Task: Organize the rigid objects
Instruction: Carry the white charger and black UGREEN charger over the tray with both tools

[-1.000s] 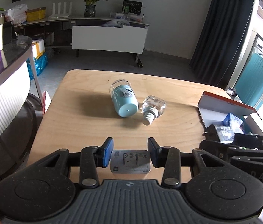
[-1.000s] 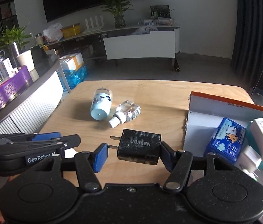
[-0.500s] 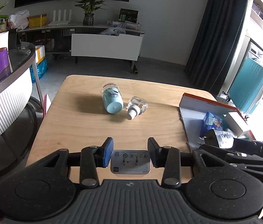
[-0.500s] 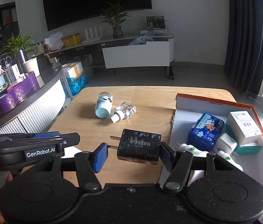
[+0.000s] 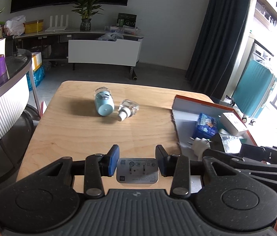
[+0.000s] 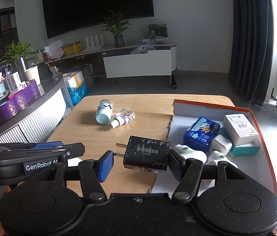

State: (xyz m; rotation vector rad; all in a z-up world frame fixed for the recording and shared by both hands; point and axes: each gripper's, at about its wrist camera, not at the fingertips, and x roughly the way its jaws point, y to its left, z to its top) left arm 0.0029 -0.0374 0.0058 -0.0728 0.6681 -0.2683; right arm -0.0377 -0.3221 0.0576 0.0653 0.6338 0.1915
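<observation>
My left gripper (image 5: 137, 160) is shut on a white charger (image 5: 137, 170) with its label and prongs facing up, held over the near edge of the wooden table (image 5: 79, 133). My right gripper (image 6: 141, 162) is shut on a black UGREEN charger (image 6: 146, 152), prongs pointing left, held above the left edge of the open orange-rimmed box (image 6: 264, 129). A light blue bottle (image 5: 104, 104) and a small clear bottle (image 5: 127, 109) lie on their sides mid-table. The box also shows in the left wrist view (image 5: 185, 116).
The box holds a blue packet (image 6: 201, 132), a white carton (image 6: 240, 125) on a teal one (image 6: 245, 150), and white plugs (image 6: 189, 154). A curved counter (image 6: 30, 110) stands left of the table. A teal suitcase (image 5: 254, 94) stands at the right.
Both grippers have risen and pulled back from the table, each still holding its charger. The right gripper has moved right, over the box edge; more of the box is in view.
</observation>
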